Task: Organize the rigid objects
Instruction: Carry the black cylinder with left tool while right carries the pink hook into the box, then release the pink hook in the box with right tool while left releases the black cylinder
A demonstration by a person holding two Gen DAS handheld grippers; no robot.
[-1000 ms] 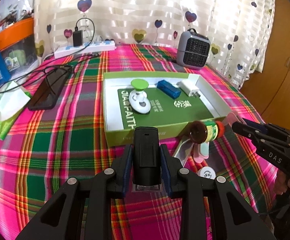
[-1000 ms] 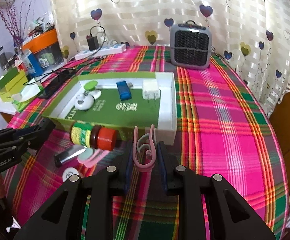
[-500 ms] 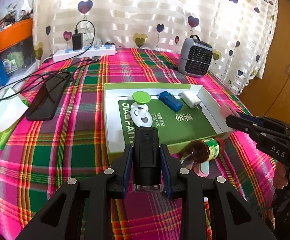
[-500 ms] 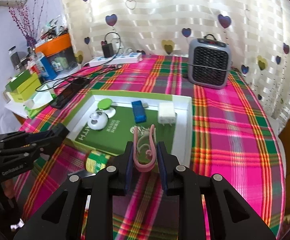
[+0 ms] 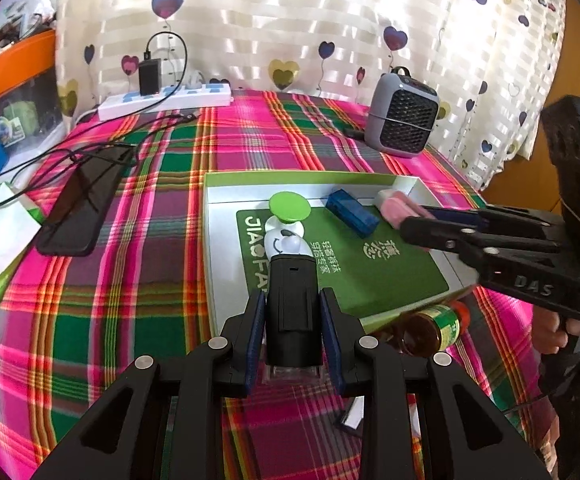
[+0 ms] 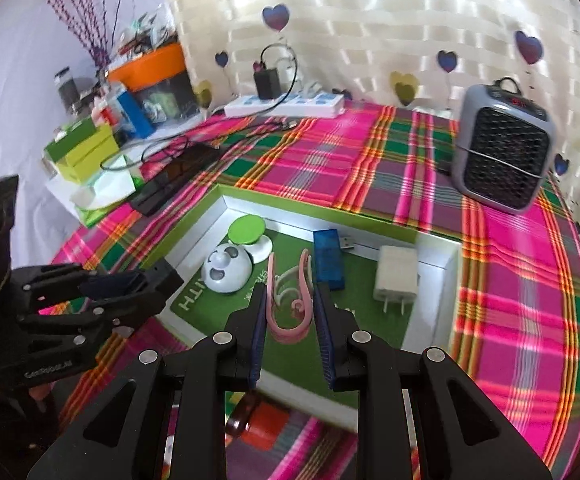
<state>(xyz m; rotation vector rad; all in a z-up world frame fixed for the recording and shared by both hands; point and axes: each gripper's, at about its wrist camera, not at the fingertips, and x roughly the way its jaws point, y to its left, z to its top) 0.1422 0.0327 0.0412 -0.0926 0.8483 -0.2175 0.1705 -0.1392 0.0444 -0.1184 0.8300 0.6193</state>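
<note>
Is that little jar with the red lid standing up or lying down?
Lying down. The jar rests on its side on the tablecloth just outside the green tray, its red lid pointing sideways.

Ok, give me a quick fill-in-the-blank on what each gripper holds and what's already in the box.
1. The left gripper is shut on a ____ block.
2. The right gripper grips a clip whose colour is ____.
3. In the box, the blue stick lies between the green disc and the ____ charger.
4. The bottle lies ____ the box, on the tablecloth.

Missing words: black; pink; white; outside
</note>
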